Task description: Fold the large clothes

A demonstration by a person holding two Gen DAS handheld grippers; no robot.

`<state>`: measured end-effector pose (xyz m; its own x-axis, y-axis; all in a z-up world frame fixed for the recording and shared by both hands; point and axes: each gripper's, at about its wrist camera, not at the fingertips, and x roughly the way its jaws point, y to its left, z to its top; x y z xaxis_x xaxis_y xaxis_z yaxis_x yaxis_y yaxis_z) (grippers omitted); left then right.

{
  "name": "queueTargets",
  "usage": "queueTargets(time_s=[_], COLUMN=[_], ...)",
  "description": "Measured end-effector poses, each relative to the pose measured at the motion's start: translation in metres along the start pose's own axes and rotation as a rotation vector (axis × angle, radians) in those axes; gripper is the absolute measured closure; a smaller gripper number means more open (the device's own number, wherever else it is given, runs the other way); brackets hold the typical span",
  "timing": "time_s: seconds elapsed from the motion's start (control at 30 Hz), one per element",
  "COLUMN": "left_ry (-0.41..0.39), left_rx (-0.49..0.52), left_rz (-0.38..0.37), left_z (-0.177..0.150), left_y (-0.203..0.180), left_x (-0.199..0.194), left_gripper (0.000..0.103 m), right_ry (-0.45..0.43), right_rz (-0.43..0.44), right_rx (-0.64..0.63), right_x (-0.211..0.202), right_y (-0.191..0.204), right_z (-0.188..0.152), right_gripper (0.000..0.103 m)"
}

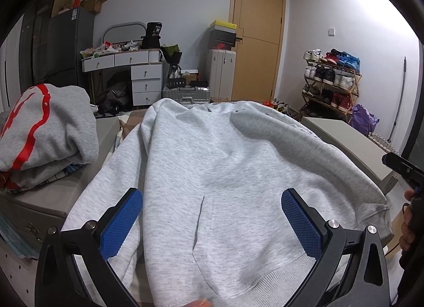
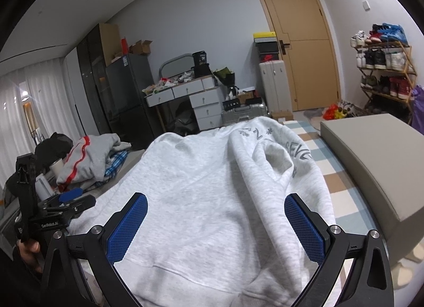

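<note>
Lying across a seemingly checked bed (image 2: 341,174), the grey hoodie (image 1: 212,161) sits beneath both spread-apart hand-held grippers (image 1: 212,224).

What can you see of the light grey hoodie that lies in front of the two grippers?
The light grey hoodie is of soft heathered fleece, spread flat on a checked cover, its ribbed hem nearest the cameras. It has a front pouch pocket; one sleeve lies folded across the body, and grey printed letters show there. Both open grippers hover above the hem and hold nothing.
</note>
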<state>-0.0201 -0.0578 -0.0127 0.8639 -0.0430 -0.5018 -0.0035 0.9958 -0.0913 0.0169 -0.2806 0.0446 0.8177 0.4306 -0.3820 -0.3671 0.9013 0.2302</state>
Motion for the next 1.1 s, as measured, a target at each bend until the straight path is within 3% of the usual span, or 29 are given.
queueTargets(time_s=[1.1], left_ry=[0.004], left_rx=[-0.007], left_rz=[0.009], left_z=[0.0032], left_y=[0.0077], left_x=[-0.0033], left_gripper=[0.001], right_ry=[-0.010], right_rz=[-0.043], right_rx=[-0.022], right_x=[0.0000], right_y=[-0.0031], right_z=[0.0028], right_gripper=[0.000])
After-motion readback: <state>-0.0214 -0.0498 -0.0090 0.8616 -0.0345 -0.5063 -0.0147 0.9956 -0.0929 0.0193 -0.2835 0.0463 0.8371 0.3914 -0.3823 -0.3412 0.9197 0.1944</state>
